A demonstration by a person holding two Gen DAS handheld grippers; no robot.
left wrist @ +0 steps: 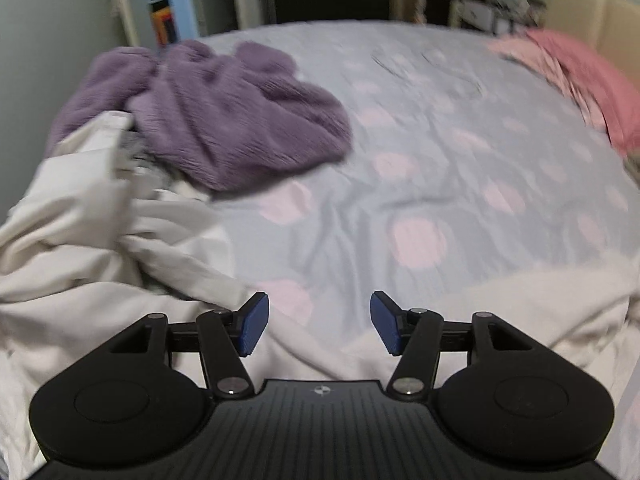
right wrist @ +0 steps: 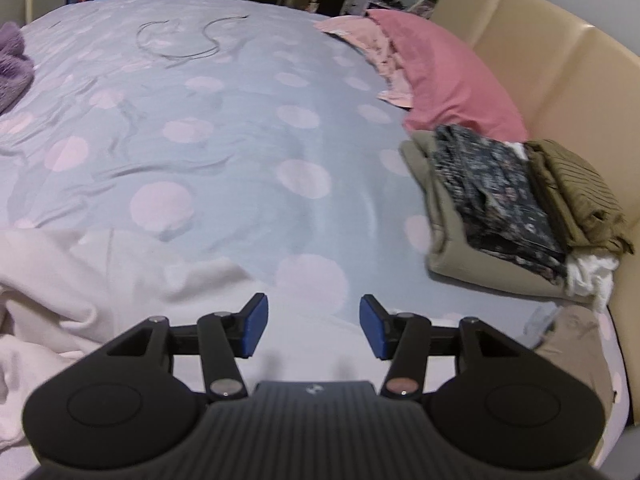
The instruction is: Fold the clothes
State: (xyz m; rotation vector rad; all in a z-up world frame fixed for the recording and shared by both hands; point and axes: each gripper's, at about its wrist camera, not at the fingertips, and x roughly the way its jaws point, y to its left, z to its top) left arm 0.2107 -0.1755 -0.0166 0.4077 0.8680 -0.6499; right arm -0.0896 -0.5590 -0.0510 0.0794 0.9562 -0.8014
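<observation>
**Observer:** Where are the clothes right now?

**Operator:** I've got a cream garment (left wrist: 100, 264) crumpled on the near edge of the bed (left wrist: 440, 128), with a purple fleece (left wrist: 224, 120) lying partly over its far end on the left. From the right wrist view the same pale cloth spreads under that gripper as well. Off to the right, beside the headboard (right wrist: 532, 52), sits a folded stack (right wrist: 496, 208); I take it that's where finished pieces go, which would explain why the middle of the bed is kept bare as a folding area.

**Observer:** And your grippers?

**Operator:** The left gripper (left wrist: 319, 322) stands well open, blue pads apart, nothing between them; it hangs just above the cream fabric and I can't see it touching. The right gripper (right wrist: 314, 326) is the same: jaws spread wide, empty, over the pale cloth near the bed's edge.

**Observer:** Why both angled down like that?

**Operator:** My guess is I'm lined up to pinch the cream garment at two points, so it can be lifted and spread flat. The picture is blurred on the left, so I can't make out a hem or collar.

**Observer:** The pink things at the back?

**Operator:** A pink pillow (right wrist: 444, 80) with a paler cloth beside it, well away.
</observation>
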